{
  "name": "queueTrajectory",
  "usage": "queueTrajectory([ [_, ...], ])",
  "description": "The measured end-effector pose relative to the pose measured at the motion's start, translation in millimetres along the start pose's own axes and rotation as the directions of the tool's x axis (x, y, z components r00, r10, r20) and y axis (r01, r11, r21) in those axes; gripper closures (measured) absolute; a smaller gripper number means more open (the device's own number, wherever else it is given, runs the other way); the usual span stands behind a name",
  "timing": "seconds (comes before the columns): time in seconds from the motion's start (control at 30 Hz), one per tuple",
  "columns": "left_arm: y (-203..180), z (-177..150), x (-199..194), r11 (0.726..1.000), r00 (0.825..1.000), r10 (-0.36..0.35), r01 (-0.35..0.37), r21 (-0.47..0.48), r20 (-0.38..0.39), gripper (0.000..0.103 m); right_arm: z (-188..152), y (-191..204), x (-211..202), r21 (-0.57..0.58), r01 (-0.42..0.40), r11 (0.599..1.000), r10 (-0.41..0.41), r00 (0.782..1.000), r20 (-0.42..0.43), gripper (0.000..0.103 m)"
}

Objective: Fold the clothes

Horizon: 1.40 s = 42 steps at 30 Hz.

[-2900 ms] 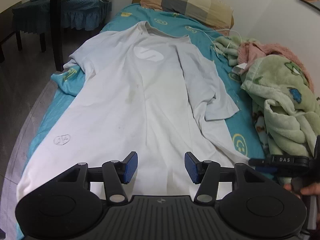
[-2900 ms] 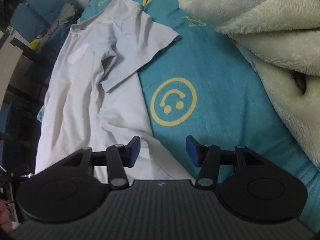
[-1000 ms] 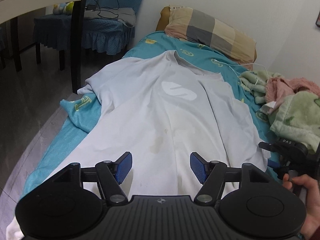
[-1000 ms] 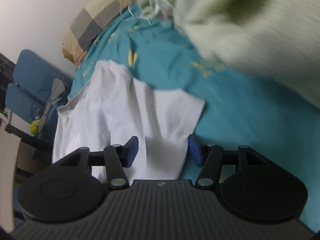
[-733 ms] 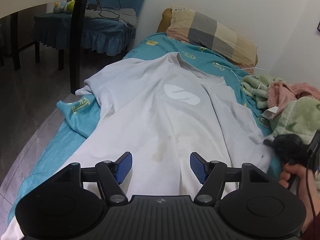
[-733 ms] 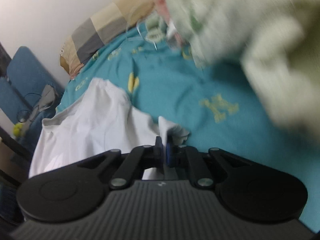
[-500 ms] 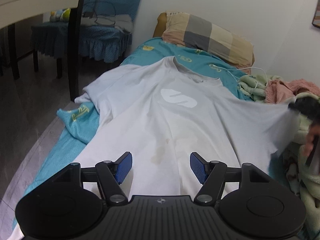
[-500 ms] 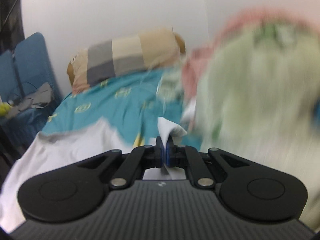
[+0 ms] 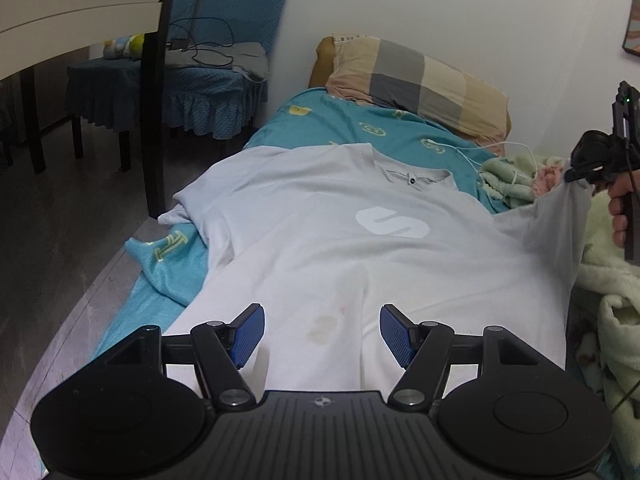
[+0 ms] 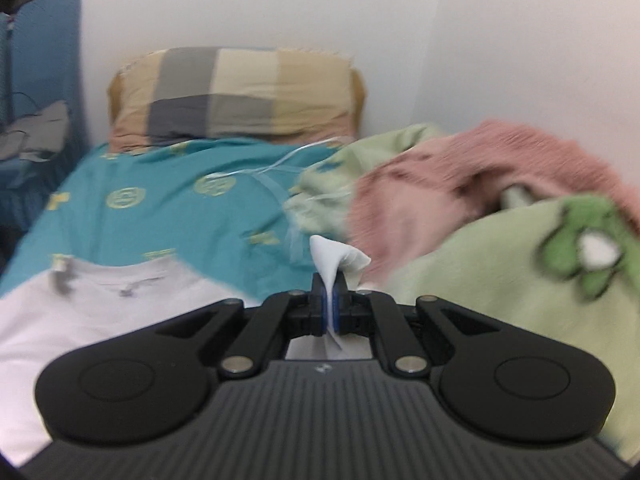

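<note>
A white T-shirt [image 9: 328, 248] with a white S logo lies front up along the bed, collar toward the pillow. My left gripper [image 9: 322, 334] is open and empty, hovering over the shirt's lower middle. My right gripper [image 10: 330, 308] is shut on the tip of the shirt's right sleeve [image 10: 334, 260] and holds it raised above the bed. In the left wrist view the right gripper [image 9: 576, 174] is at the far right, with the sleeve [image 9: 560, 224] stretched up to it.
A teal bedsheet [image 9: 352, 128] covers the bed. A checked pillow [image 9: 412, 80] lies at the head by the wall. Green and pink blankets [image 10: 500, 216] are piled along the right side. A white cable [image 9: 480, 152] lies near them. A chair [image 9: 192, 80] and table leg [image 9: 154, 120] stand left.
My right gripper shut on the sleeve tip and lifted it up and out to the right, unfolding the sleeve. My left gripper moved forward along the shirt and stayed open.
</note>
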State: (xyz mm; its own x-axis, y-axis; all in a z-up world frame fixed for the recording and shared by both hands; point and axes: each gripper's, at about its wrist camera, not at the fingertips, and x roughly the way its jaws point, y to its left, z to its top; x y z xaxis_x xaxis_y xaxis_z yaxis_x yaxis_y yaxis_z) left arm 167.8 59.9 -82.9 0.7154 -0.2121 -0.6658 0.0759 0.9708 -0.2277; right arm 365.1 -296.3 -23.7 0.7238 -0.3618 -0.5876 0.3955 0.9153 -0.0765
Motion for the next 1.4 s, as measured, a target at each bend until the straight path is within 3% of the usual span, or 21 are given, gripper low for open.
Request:
queueTrajectory([
  [0.27,24,3,3,0.998,1.000,0.009,-0.009,-0.068,0.003,0.037,-31,135,-18,-0.089,-0.208,0.974,0.203,0.977,-0.061,0.095],
  [0.33,28,2,6,0.998,1.000,0.015,-0.015,-0.068,-0.001,0.037,-38,151,-14,-0.091,-0.274,0.958,0.265,0.960,-0.094,0.094],
  [0.37,29,2,7,0.997,1.000,0.016,-0.016,-0.069,-0.003,0.037,-41,157,-12,-0.090,-0.317,0.944,0.306,0.945,-0.114,0.082],
  [0.4,30,2,9,0.997,1.000,0.015,-0.015,-0.072,-0.006,0.037,-42,157,-16,-0.085,-0.355,0.931,0.344,0.931,-0.119,0.070],
  [0.43,31,1,10,0.997,1.000,0.011,-0.012,-0.074,-0.010,0.037,-44,156,-20,-0.079,-0.392,0.916,0.382,0.916,-0.122,0.046],
  [0.47,31,1,11,0.997,1.000,0.005,-0.006,-0.077,-0.013,0.037,-45,155,-24,-0.073,-0.429,0.900,0.419,0.900,-0.124,0.039],
  [0.6,29,0,12,0.997,1.000,-0.017,0.016,-0.076,-0.011,0.037,-48,109,-64,0.033,-0.518,0.855,0.519,0.850,-0.092,0.038],
  [0.67,26,-1,10,0.997,1.000,-0.026,0.026,-0.073,-0.007,0.037,-56,75,-87,0.098,-0.533,0.841,0.539,0.839,-0.068,0.038],
  [0.83,16,-5,4,0.997,0.999,-0.054,0.054,-0.049,0.007,0.037,-106,5,-149,0.147,-0.443,0.885,0.457,0.886,-0.084,0.038],
  [1.03,-4,-17,-7,0.998,0.998,-0.066,0.066,-0.010,-0.004,0.037,-179,-60,-193,0.299,-0.407,0.863,0.437,0.899,-0.036,0.038],
  [1.23,-57,-17,-3,0.996,0.999,-0.036,0.037,0.078,-0.005,0.039,-188,-92,-189,0.355,-0.352,0.866,0.378,0.926,-0.004,0.037],
  [1.3,-83,-11,11,0.995,0.999,-0.038,0.041,0.095,-0.026,0.039,-187,-101,-186,0.375,-0.357,0.855,0.376,0.926,0.025,0.037],
  [1.4,-128,6,44,0.989,0.998,-0.063,0.066,0.130,-0.029,0.044,-188,-112,-184,0.351,-0.323,0.879,0.323,0.945,0.060,0.037],
])
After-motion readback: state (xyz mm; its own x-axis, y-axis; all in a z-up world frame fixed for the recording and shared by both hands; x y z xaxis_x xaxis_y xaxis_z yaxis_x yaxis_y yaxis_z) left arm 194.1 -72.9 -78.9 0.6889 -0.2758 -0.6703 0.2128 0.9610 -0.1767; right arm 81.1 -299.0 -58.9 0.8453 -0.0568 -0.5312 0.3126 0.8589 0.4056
